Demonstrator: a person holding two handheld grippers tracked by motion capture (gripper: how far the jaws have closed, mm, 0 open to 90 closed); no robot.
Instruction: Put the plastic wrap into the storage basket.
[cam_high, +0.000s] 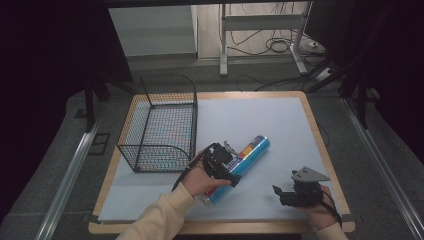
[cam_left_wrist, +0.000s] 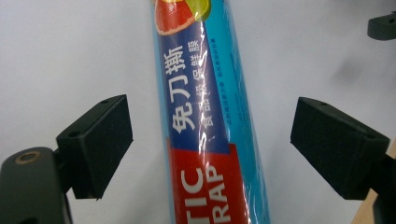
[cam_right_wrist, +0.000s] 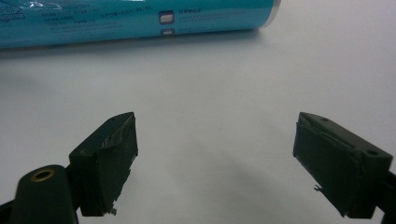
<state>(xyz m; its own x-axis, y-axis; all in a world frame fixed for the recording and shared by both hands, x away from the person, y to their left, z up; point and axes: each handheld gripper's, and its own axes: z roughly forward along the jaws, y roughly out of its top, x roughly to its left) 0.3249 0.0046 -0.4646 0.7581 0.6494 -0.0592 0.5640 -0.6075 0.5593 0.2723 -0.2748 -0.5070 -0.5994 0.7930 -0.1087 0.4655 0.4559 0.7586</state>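
A blue and red roll of plastic wrap (cam_high: 247, 155) lies slantwise on the pale mat (cam_high: 260, 120), near the table's front middle. My left gripper (cam_high: 231, 152) hovers over the roll's middle with its jaws wide open. In the left gripper view the roll (cam_left_wrist: 205, 121) runs up between the two black pads (cam_left_wrist: 98, 144), one on each side, neither touching it. My right gripper (cam_high: 282, 192) rests low at the front right, open, with bare mat between its jaws (cam_right_wrist: 215, 163). The roll's teal end (cam_right_wrist: 140, 18) lies well ahead of it.
A black wire basket (cam_high: 160, 122) stands on the left part of the table. The wooden table edge (cam_high: 220, 227) runs along the front. Beyond the table stand a white desk frame (cam_high: 260, 30) and loose cables on the floor.
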